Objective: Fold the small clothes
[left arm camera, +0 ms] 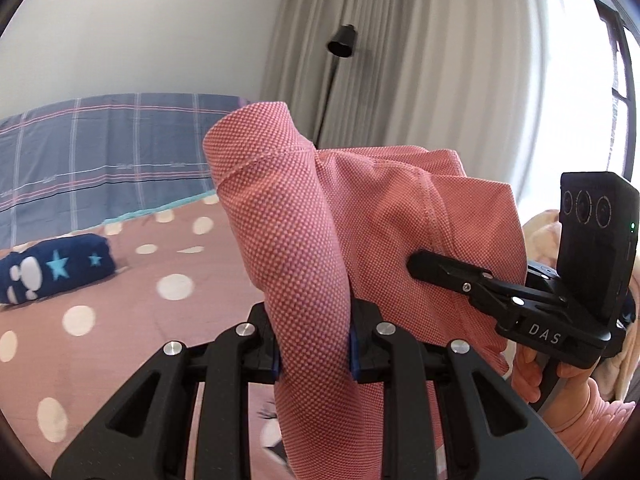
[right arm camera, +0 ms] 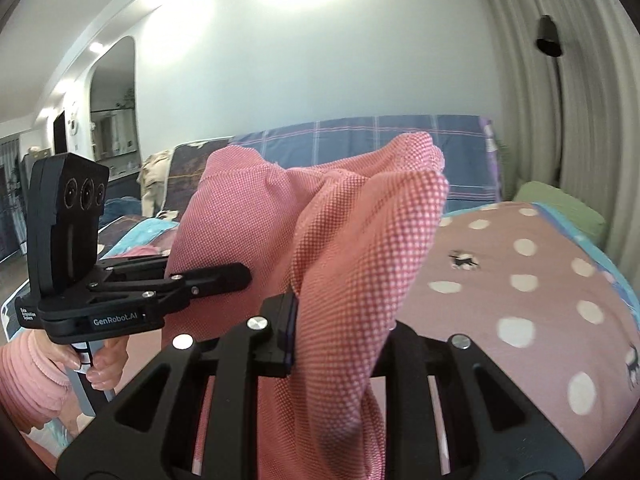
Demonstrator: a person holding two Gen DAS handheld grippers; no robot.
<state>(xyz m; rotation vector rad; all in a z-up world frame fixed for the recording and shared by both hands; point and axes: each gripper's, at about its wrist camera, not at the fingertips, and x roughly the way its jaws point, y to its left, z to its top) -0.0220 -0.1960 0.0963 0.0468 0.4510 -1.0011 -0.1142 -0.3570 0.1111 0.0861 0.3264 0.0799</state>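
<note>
A small pink woven garment (left arm camera: 320,216) hangs in the air between both grippers, above the bed. My left gripper (left arm camera: 314,344) is shut on one bunched edge of it, the cloth standing up between the jaws. My right gripper (right arm camera: 340,336) is shut on another edge of the same garment (right arm camera: 352,240). The right gripper also shows in the left wrist view (left arm camera: 424,266), pressed into the cloth at the right. The left gripper shows in the right wrist view (right arm camera: 236,274), at the left of the cloth. Both are held by hands in pink sleeves.
The bed has a pink cover with white dots (left arm camera: 120,300) and a blue plaid sheet (left arm camera: 100,152) behind. A folded navy garment with stars (left arm camera: 56,268) lies at the left. A green pillow (right arm camera: 560,208), grey curtains (left arm camera: 400,60) and a black lamp (left arm camera: 342,42) stand behind.
</note>
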